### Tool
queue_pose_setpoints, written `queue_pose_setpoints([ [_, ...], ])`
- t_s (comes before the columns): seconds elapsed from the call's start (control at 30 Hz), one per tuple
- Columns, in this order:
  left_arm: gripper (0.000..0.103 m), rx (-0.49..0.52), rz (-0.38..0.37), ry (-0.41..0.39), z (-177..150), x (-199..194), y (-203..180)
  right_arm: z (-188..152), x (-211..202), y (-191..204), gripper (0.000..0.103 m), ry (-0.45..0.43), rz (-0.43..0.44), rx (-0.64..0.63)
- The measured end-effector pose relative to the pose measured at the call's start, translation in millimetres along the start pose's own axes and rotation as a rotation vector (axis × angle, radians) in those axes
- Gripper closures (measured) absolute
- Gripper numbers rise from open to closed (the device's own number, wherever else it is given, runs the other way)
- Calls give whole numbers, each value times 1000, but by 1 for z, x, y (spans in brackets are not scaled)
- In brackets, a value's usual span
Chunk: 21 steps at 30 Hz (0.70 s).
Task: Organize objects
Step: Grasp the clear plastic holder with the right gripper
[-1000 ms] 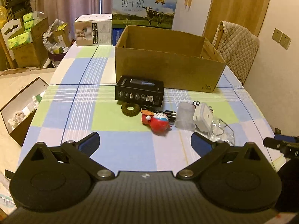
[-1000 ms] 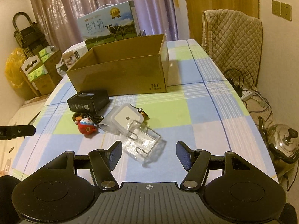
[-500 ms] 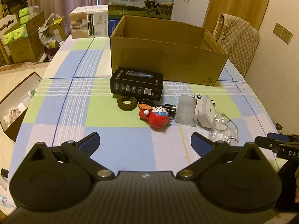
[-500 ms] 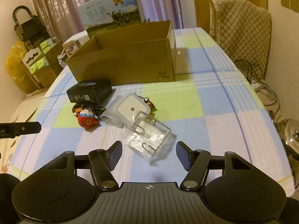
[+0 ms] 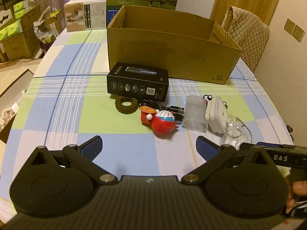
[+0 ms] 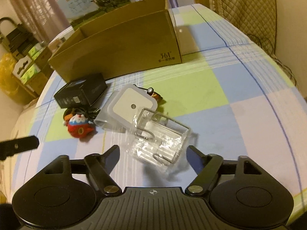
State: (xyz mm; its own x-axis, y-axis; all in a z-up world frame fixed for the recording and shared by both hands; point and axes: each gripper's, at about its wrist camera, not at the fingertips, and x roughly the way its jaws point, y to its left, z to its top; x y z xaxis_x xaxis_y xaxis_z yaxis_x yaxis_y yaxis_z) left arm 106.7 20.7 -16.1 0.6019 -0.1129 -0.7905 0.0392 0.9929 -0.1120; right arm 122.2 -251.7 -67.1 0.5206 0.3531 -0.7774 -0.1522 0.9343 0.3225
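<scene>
The right gripper (image 6: 152, 153) stood apart, its jaws just widened, either side of the clear plastic box (image 6: 159, 136) without touching it. The left gripper (image 5: 148, 145) hung apart over bare cloth. The box lay tilted just in front of the white night light (image 6: 132, 105), long axis slanting across the jaws; squaring to its short sides would likely help.
</scene>
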Motion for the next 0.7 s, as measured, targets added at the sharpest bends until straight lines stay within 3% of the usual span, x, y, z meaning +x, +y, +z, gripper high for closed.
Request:
queue_pose_setpoints([
  [0.27, 1, -5, -16, 26, 1, 19, -2, 10, 19, -5, 23, -36, -35, 162],
  [0.53, 1, -14, -19, 46, -3, 29, 2, 13, 31, -8, 24, -41, -57, 191],
  [0.6, 1, -15, -21, 47, -3, 30, 3, 12, 29, -7, 36, -42, -64, 167],
  [0.7, 1, -17, -24, 45, -4, 33, 5, 11, 27, -7, 39, -36, -59, 130],
])
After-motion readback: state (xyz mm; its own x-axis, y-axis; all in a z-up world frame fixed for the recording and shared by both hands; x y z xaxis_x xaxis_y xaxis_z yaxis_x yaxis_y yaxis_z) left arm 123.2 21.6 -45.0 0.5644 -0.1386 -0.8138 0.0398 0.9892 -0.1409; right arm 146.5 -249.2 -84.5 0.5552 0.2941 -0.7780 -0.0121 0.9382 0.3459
